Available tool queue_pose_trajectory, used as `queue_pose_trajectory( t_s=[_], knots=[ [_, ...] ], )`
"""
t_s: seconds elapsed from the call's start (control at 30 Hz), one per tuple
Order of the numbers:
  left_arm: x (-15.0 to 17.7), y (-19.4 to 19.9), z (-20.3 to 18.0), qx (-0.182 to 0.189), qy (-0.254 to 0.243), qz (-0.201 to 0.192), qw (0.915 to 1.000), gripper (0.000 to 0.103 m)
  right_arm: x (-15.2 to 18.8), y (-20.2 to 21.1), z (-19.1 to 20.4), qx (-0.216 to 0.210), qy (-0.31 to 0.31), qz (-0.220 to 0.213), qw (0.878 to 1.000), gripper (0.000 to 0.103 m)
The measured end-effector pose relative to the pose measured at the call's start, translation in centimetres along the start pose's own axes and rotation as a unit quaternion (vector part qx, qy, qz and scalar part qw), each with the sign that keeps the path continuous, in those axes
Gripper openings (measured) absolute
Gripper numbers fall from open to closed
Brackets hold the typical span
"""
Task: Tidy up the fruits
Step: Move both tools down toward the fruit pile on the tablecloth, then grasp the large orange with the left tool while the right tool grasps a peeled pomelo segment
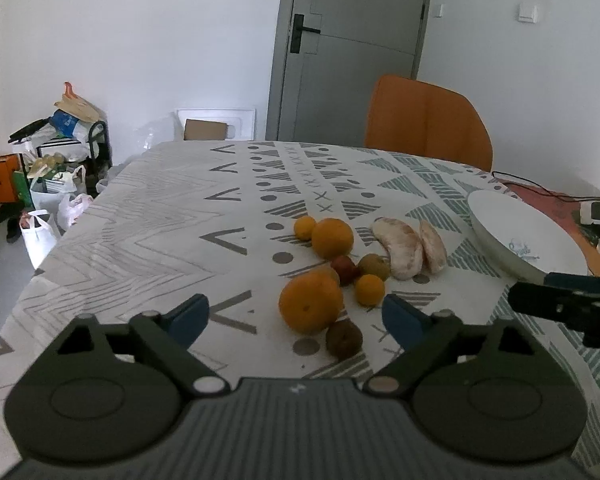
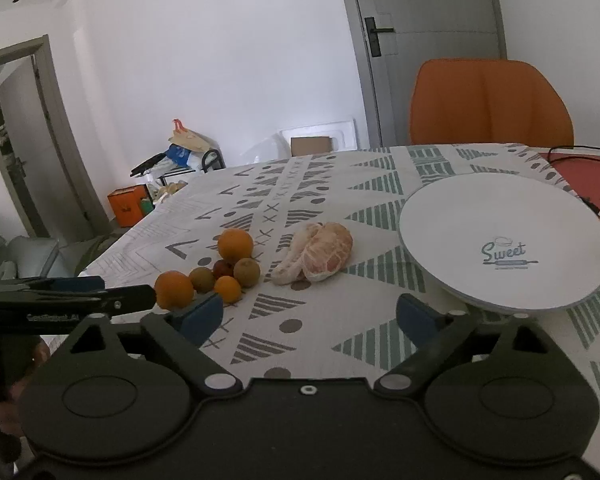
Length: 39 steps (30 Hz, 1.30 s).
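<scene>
A cluster of fruit lies on the patterned tablecloth: a large orange (image 1: 311, 302), a second orange (image 1: 332, 238), two small oranges (image 1: 369, 289) (image 1: 305, 227), brown round fruits (image 1: 343, 339) (image 1: 374, 267), a small red fruit (image 1: 344, 269) and peeled pomelo segments (image 1: 400, 247). My left gripper (image 1: 296, 318) is open and empty, just short of the large orange. My right gripper (image 2: 310, 314) is open and empty, between the fruit cluster (image 2: 220, 268), the pomelo (image 2: 320, 252) and the empty white plate (image 2: 504, 240). The plate also shows in the left wrist view (image 1: 524, 236).
An orange chair (image 2: 488, 100) stands behind the table's far edge. A black cable (image 2: 580, 156) and a red mat (image 2: 588, 180) lie at the far right. Bags and boxes (image 1: 52, 168) clutter the floor left of the table. A grey door (image 1: 352, 40) is behind.
</scene>
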State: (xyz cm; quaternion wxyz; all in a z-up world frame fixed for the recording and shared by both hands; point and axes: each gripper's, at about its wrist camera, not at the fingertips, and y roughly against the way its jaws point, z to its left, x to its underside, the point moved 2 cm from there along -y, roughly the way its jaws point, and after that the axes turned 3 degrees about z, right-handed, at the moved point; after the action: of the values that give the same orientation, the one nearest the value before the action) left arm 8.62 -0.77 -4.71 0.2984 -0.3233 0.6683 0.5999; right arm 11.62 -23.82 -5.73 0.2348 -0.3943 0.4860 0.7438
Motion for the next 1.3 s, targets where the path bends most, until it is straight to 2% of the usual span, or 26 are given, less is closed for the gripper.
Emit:
queue_pose_trajectory(
  t_s=[0.23,0.4,0.47,0.53,0.93,1.07,1.23,1.3],
  knots=[
    [-0.3,-1.8,-0.2,0.011,0.002,0.013,0.9999,0.072,-0.2,-1.9,-0.7,0.007,-0.021,0.010,1.000,0.068],
    [-0.4,-3.2,-0.1,0.014,0.013,0.023,0.9996,0.066,-0.7,-3.8,-1.0,0.011,-0.043,0.020,0.999,0.057],
    [-0.3,-3.6,0.0,0.017,0.017,0.026,0.9994,0.058,-0.9,-4.6,-1.0,0.011,-0.049,0.023,0.998,0.056],
    [-0.2,-4.0,0.2,0.026,0.025,0.031,0.9989,0.042,-1.2,-5.2,-0.9,0.015,-0.053,0.023,0.998,0.055],
    [-0.5,-3.2,1.5,0.026,0.052,0.017,0.9982,0.041,-2.4,-8.4,-1.1,0.026,-0.078,0.029,0.996,0.050],
    [-0.5,-3.0,2.1,0.021,0.055,0.014,0.9982,0.041,-2.3,-9.3,-1.0,0.025,-0.089,0.035,0.995,0.037],
    [-0.4,-2.5,2.4,0.018,0.056,0.011,0.9982,0.041,-1.9,-8.8,-1.6,0.011,-0.104,0.025,0.994,0.033],
    [-0.5,-2.4,2.3,0.018,0.057,0.009,0.9982,0.041,-1.7,-8.2,-1.7,0.007,-0.105,0.024,0.994,0.027]
  ],
)
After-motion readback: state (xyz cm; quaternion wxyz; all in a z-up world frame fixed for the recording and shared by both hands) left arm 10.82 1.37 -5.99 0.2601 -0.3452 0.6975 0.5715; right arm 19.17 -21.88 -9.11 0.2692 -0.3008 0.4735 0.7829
